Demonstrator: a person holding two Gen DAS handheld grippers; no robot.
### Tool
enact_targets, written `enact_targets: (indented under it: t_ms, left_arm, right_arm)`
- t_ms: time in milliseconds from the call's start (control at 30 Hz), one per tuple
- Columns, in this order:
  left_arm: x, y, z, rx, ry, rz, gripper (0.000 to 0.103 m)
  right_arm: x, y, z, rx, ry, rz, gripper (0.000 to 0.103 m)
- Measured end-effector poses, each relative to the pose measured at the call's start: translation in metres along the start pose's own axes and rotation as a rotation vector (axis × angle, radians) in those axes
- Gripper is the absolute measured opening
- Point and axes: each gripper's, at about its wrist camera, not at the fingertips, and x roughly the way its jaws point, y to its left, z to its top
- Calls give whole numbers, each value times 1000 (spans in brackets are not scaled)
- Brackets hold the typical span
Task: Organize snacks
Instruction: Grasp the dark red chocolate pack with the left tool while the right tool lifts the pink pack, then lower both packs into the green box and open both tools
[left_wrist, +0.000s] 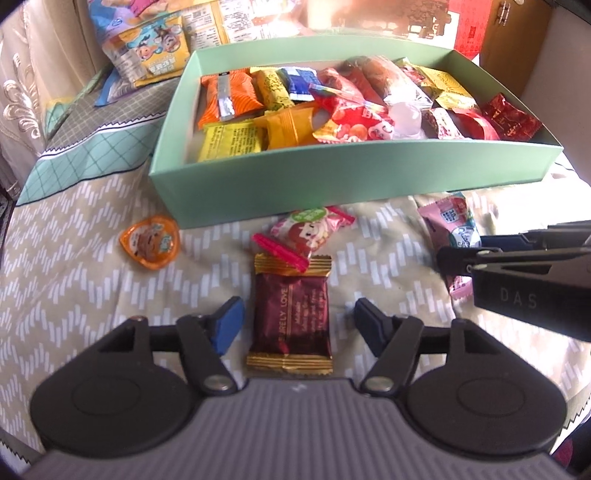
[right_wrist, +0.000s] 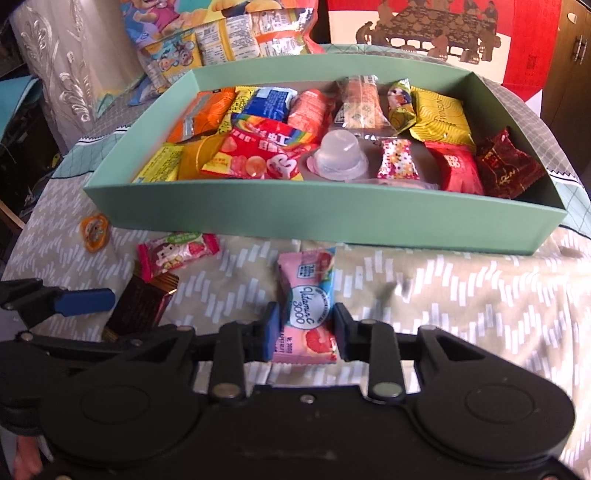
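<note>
A dark red packet (left_wrist: 291, 317) with gold ends lies on the patterned cloth between the blue pads of my left gripper (left_wrist: 299, 325). There is a gap on each side of it, so this gripper is open. My right gripper (right_wrist: 306, 332) is shut on a pink vitamin C packet (right_wrist: 306, 314) that lies on the cloth, a pad pressing each side. In the left wrist view this gripper (left_wrist: 465, 258) reaches in from the right over the pink packet (left_wrist: 448, 221). The green box (left_wrist: 332, 177) (right_wrist: 295, 206) behind holds several wrapped snacks.
An orange jelly cup (left_wrist: 149, 242) (right_wrist: 95, 232) and a pink strawberry candy (left_wrist: 310, 230) (right_wrist: 177, 253) lie loose in front of the box. Large snack bags (right_wrist: 221, 37) lean behind it, beside a red carton (right_wrist: 517, 55). The table edge curves away at the left.
</note>
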Motion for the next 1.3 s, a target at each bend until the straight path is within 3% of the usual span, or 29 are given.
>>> enact_targets:
  t_ms: [33, 67, 167, 300, 433, 600, 867, 1233, 1300]
  left_arm:
    - [-1, -2, 1, 5, -12, -5, 40]
    - [-2, -3, 2, 4, -13, -1, 37]
    - [-4, -2, 1, -19, -4, -2, 37]
    - [-18, 7, -1, -72, 11, -93, 37]
    - [-41, 4, 6, -73, -40, -139, 37]
    - [-60, -6, 40, -50, -125, -168, 37]
    - [-38, -26, 101, -2, -167, -159, 37]
    - [-1, -27, 125, 6, -129, -134, 37]
    - [2, -27, 127, 19, -123, -121, 42]
  right_arm:
    - [-2, -5, 0, 16, 7, 16, 23]
    - [-4, -10, -1, 32, 14, 27, 20]
    - [-13, -24, -4, 66, 6, 37, 20]
    - [-30, -41, -9, 108, -13, 75, 19]
    - [-47, -52, -6, 150, -47, 125, 19]
    - [-63, -58, 15, 175, -104, 161, 20]
    - [-54, -73, 68, 214, -140, 176, 20]
    - [-14, -78, 96, 271, -98, 184, 20]
    - [-9, -78, 99, 286, -89, 186, 22]
